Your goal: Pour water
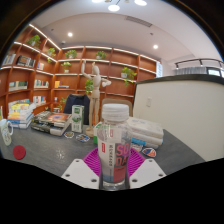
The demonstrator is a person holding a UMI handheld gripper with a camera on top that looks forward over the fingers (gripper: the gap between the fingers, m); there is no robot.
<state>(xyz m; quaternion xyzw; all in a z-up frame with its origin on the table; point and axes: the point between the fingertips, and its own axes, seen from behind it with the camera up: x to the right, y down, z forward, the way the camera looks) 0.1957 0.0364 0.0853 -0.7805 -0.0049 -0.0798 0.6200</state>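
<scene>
Beyond the grey table (45, 150) we see wooden shelves (75, 65) bearing potted plants (128, 73), a white counter (180, 110), a stack of books (48, 122) and a small red cap (19, 152).

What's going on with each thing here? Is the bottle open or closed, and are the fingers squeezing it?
Bottle: upright, white cap on, held between the fingers.
Gripper: fingers shut on the bottle.
Red cap: lying loose on the table.
Glass: standing upright on the table; contents too small to tell.
</scene>
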